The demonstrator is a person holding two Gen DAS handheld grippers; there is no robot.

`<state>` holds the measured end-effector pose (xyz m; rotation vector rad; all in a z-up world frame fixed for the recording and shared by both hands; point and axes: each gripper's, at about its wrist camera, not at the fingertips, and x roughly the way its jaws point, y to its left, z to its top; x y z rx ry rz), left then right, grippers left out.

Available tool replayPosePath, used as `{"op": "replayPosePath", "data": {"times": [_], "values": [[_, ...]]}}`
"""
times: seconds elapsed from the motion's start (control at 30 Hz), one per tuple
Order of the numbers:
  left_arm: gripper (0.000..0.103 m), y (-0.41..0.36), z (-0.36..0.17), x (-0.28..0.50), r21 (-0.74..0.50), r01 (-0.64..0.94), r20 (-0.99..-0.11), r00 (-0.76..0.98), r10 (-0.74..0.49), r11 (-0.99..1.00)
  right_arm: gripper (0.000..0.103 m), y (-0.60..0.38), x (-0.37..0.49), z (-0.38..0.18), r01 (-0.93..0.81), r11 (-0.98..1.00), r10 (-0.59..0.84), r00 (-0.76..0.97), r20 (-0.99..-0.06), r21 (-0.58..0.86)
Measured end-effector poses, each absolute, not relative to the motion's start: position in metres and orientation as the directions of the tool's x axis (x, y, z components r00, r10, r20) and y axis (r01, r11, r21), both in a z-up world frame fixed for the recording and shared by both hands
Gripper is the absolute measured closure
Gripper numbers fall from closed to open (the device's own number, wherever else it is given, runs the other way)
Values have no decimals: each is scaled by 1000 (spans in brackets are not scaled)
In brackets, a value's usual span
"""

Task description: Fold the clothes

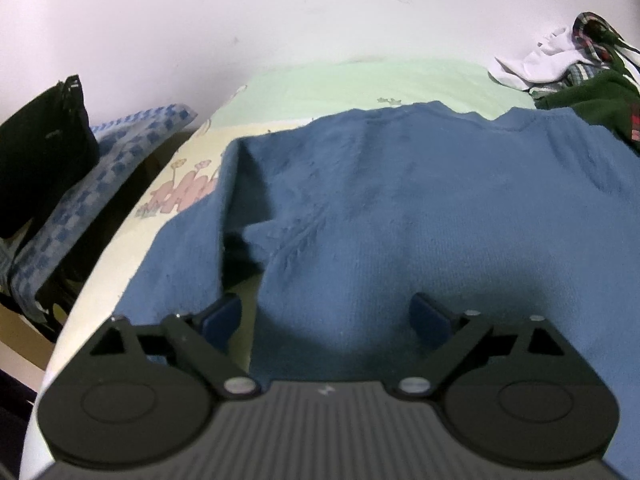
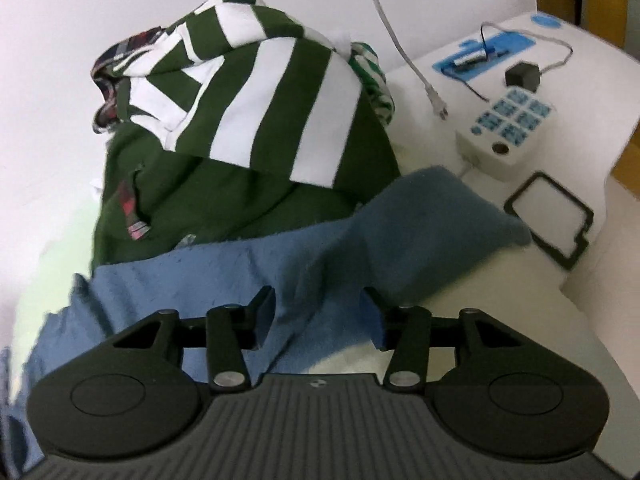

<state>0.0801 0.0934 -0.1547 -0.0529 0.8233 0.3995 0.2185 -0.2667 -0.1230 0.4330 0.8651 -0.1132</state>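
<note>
Blue sweater [image 1: 400, 208] spreads to the bed's left edge [image 1: 132, 216].

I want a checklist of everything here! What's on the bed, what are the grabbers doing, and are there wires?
Surface: bed sheet, pale green with a cartoon print at its left edge.
Job's things: blue garment spread flat on the sheet; one corner reaches toward the white ledge.
Clutter: heap of unfolded clothes with a green-and-white striped shirt on top; white socks.
Grippers: left gripper open over the blue garment; right gripper open, blue cloth between its jaws, not pinched.
Cables: grey plug lead; power strip with its cord.
Surroundings: white wall; black bag; checked blue cloth.
</note>
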Motion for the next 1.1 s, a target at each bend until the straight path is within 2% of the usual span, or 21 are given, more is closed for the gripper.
{"op": "replayPosePath", "data": {"times": [0.07,0.1,0.13,0.17,0.2,0.3,0.43,0.63,0.73,0.87,0.93,1.0,1.1], "values": [[10,92,-154,81,118,-357,-722,609,327,927,50,-257,221,-123,257,929,36,653,-757,266],[10,91,-154,81,122,-354,-722,609,328,927,54,-256,220,-123,257,935,16,656,-755,243],[10,90,-153,81,125,-352,-722,609,328,928,62,-254,219,-123,256,941,-3,658,-753,220],[10,89,-153,80,125,-351,-723,609,327,928,86,-252,218,-123,256,946,-23,661,-750,197],[10,89,-153,80,125,-349,-723,608,327,929,91,-253,217,-124,256,947,-28,664,-747,192],[10,89,-153,79,119,-342,-727,609,317,932,97,-276,206,-119,271,914,36,686,-726,302],[10,85,-152,74,139,-311,-719,622,312,940,98,-297,168,-91,259,909,15,763,-646,327],[10,78,-151,70,171,-274,-707,635,311,947,99,-312,141,-102,298,891,28,717,-696,343],[10,77,-151,69,182,-260,-703,640,310,948,98,-302,133,-115,287,899,57,673,-737,331],[8,77,-151,67,186,-252,-699,645,308,950,87,-296,127,-103,282,913,18,693,-720,294],[4,78,-152,67,177,-258,-702,643,306,950,80,-286,124,-88,264,938,-47,741,-670,227],[4,80,-152,68,169,-265,-705,641,304,949,58,-271,125,-74,222,964,-95,800,-592,145],[4,78,-153,68,171,-263,-704,642,304,950,50,-242,145,-69,-10,994,67,842,-535,108]]}}
